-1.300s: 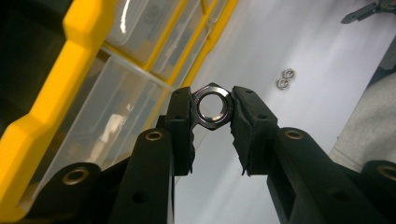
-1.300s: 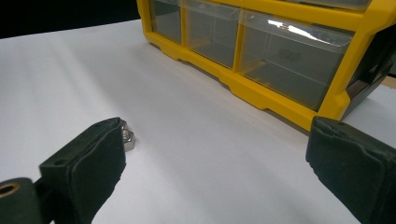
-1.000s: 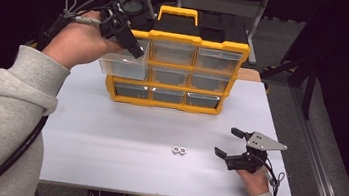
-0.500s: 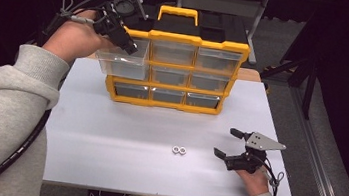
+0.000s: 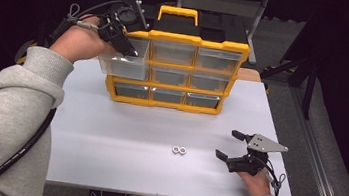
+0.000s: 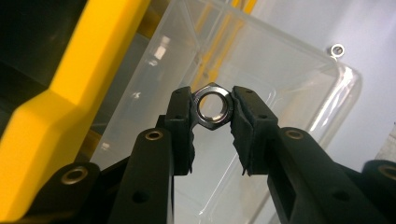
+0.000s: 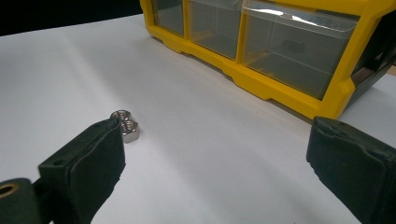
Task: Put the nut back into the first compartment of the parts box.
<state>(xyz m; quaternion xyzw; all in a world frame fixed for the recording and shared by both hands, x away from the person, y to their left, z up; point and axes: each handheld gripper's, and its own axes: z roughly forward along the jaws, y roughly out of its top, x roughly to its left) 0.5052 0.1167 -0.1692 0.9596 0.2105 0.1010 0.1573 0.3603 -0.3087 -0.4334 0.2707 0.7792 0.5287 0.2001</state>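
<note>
Left gripper [image 6: 214,108] held over the pulled-out clear drawer [image 5: 122,61] at the top left of the yellow organizer [image 5: 176,68], which stood toward the desk's [image 5: 122,137] far edge. Jaws clenched on a steel hex nut [image 6: 214,107], pinched flat to flat above the drawer's open top. Drawer floor looked bare from the left gripper view; glare made this uncertain. Two more nuts [image 5: 179,150] lay touching each other near the desk's near edge. Right gripper [image 5: 238,149] rested just beside them toward the near right corner, jaws spread wide, grasping nothing. Judgement: sorting likely about a third through, one nut poised for release, two waiting. The other eight drawers were shut; contents could not be made out.
</note>
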